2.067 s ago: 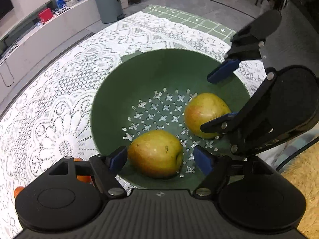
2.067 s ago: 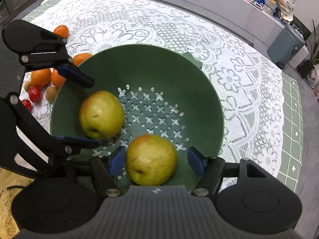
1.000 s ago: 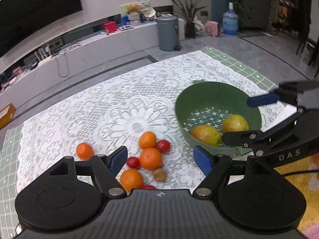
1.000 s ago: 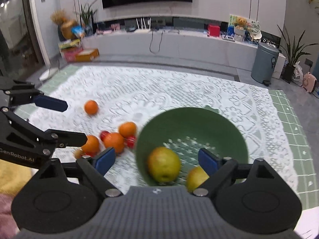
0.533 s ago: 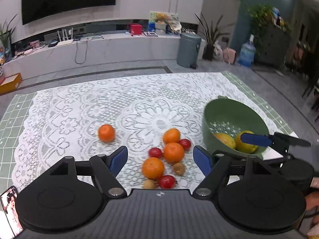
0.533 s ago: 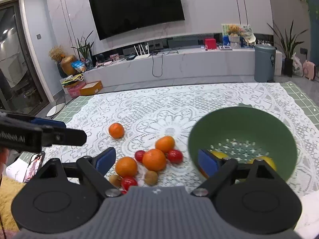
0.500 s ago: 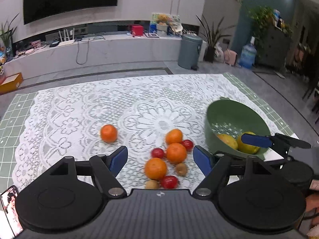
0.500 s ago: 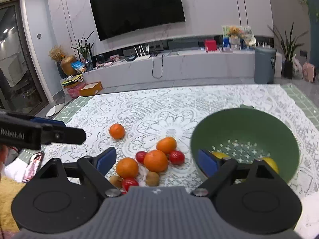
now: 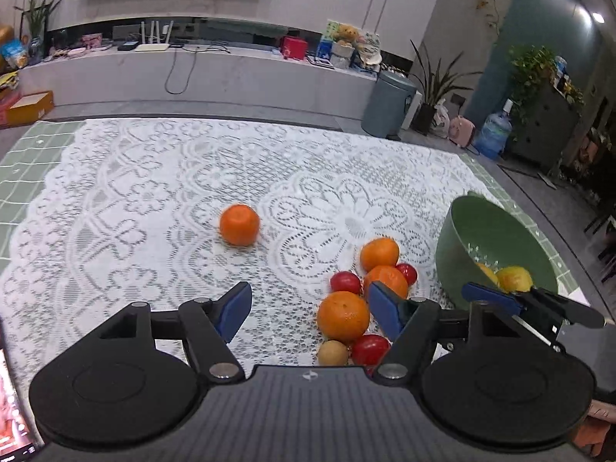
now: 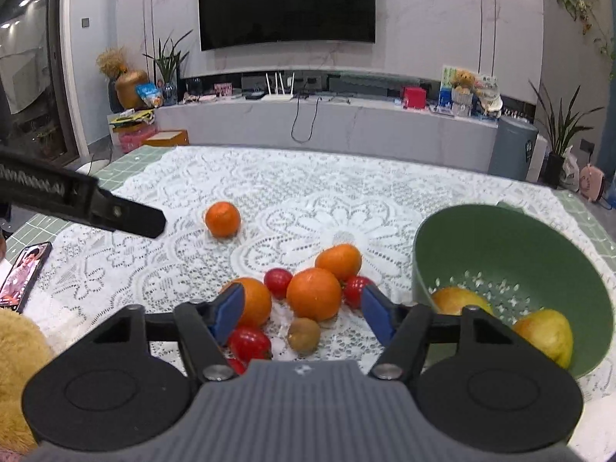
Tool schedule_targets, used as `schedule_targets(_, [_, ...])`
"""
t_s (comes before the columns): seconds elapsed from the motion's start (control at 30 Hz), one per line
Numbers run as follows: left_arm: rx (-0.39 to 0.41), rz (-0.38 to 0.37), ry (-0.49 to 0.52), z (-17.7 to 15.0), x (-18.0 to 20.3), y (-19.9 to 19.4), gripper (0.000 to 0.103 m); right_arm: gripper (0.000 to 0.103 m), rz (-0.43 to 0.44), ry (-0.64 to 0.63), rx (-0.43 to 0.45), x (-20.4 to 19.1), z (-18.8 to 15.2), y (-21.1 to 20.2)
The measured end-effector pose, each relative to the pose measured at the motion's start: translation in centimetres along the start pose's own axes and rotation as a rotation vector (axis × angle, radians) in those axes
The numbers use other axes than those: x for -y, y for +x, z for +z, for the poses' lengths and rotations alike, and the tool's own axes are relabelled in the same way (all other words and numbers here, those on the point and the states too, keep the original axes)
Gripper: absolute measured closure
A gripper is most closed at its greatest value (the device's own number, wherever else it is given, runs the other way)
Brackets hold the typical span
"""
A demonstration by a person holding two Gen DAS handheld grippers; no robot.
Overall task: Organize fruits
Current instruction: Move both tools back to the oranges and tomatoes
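Note:
A green colander bowl (image 10: 539, 254) stands on the right of the lace cloth and holds two yellow apples (image 10: 546, 333); it also shows in the left wrist view (image 9: 485, 231). Left of it lies a cluster of oranges (image 10: 313, 293), red tomatoes (image 10: 278, 283) and small brown fruits (image 10: 303, 333). One orange (image 10: 222, 218) lies apart, farther left; it shows in the left wrist view (image 9: 239, 225) too. My left gripper (image 9: 308, 312) is open and empty, held above the near cloth. My right gripper (image 10: 300, 313) is open and empty above the cluster.
A phone (image 10: 23, 271) lies at the table's left edge. The white lace cloth (image 9: 154, 192) covers a green checked mat. A grey bin (image 9: 389, 104) and a long low shelf (image 10: 327, 123) stand beyond the table. Something yellow and furry (image 10: 15, 369) is at the near left.
Both grippers have pulled back and up from the bowl, leaving the two apples in it. The left view has turned left and sunk closer to the cluster and the lone orange.

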State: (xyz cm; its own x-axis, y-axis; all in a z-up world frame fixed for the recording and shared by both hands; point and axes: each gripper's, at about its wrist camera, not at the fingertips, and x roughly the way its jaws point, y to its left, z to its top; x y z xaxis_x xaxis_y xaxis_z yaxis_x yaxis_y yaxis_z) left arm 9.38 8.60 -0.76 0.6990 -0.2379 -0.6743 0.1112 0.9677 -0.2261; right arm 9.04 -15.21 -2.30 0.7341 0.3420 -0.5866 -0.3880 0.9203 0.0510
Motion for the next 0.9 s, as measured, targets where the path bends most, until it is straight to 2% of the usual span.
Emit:
schedule_targets(0.13, [-0.023, -0.034, 0.042, -0.4, 0.9, 1.7, 0.024, 0.053, -0.007, 0.017, -0.026, 0.3, 0.1, 1.4])
schedule_targets(0.2, [-0.044, -0.053, 0.051, -0.6, 1.2, 2.6, 0.028, 0.055, -0.01, 0.025, -0.042, 0.5, 0.1, 2.1])
schedule_targets(0.3, [-0.077, -0.075, 0.018, -0.9, 0.9, 4.0, 0.032, 0.064, -0.017, 0.034, -0.062, 0.7, 0.0, 3.2])
schedule_targets(0.4, [-0.113, -0.105, -0.035, -1.1, 0.2, 5.2, 0.032, 0.064, -0.019, 0.039, -0.077, 0.9, -0.1, 4.2])
schedule_targets(0.57, [-0.152, -0.131, -0.065, -1.4, -0.2, 6.7, 0.033, 0.064, -0.016, 0.049, -0.088, 1.1, -0.3, 5.5])
schedule_targets(0.9, [-0.18, -0.16, -0.111, -1.7, -1.0, 7.8, 0.033, 0.061, 0.006, 0.043, -0.105, 1.0, -0.5, 7.0])
